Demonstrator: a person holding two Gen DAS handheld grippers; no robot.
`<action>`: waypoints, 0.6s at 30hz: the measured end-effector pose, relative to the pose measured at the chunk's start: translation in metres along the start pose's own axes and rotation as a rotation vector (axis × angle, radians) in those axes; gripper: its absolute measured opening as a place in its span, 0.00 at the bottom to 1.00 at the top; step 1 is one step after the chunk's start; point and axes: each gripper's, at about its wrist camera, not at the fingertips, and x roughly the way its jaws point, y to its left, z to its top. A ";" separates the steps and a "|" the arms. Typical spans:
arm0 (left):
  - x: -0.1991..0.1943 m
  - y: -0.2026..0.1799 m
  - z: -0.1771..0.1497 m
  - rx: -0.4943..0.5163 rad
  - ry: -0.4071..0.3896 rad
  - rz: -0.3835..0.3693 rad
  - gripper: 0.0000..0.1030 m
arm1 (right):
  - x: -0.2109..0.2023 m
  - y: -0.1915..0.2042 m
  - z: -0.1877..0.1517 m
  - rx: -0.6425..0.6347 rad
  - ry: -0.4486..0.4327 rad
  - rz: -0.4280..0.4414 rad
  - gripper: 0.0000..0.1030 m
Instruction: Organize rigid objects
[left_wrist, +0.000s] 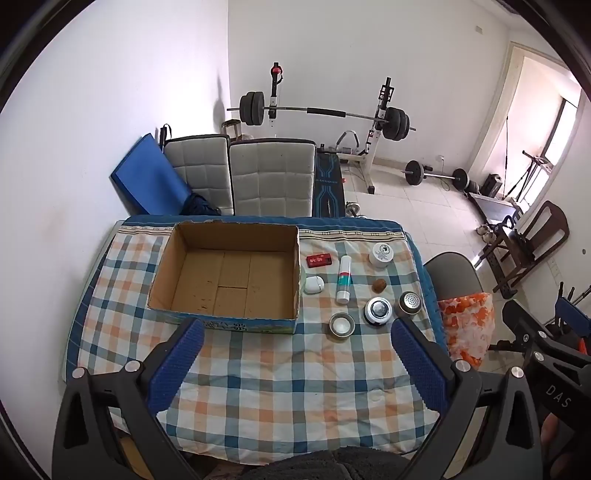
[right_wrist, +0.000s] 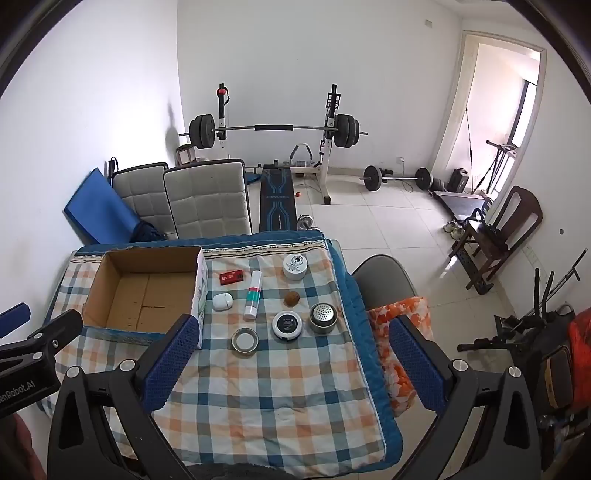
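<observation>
An empty cardboard box (left_wrist: 229, 273) (right_wrist: 144, 291) sits on the checked tablecloth at the left. To its right lie a red pack (left_wrist: 318, 260) (right_wrist: 231, 277), a white case (left_wrist: 314, 284) (right_wrist: 222, 301), a white tube (left_wrist: 344, 279) (right_wrist: 253, 295), a white jar (left_wrist: 381, 254) (right_wrist: 294, 266), a brown nut (left_wrist: 379, 284) (right_wrist: 291, 298), a black-and-white round tin (left_wrist: 377, 311) (right_wrist: 287, 324), a perforated metal can (left_wrist: 409, 303) (right_wrist: 323, 317) and a metal lid (left_wrist: 342, 325) (right_wrist: 244, 341). My left gripper (left_wrist: 297, 328) and right gripper (right_wrist: 291, 326) hover open above the near table, holding nothing.
Two padded chairs (left_wrist: 271, 177) stand behind the table, a grey chair (right_wrist: 384, 277) with an orange patterned cloth (right_wrist: 400, 325) at its right edge. A barbell rack (right_wrist: 275, 129), weights and a dark wooden chair (right_wrist: 498, 236) fill the room beyond.
</observation>
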 end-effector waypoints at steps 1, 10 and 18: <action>0.000 0.001 0.000 -0.012 0.007 -0.018 1.00 | 0.000 0.000 0.000 0.004 0.001 0.005 1.00; -0.001 0.002 0.000 -0.010 -0.016 -0.014 1.00 | -0.002 0.001 -0.001 -0.001 -0.015 -0.005 1.00; -0.005 0.006 0.011 -0.001 -0.023 -0.005 1.00 | -0.002 0.000 0.000 0.000 -0.018 -0.005 1.00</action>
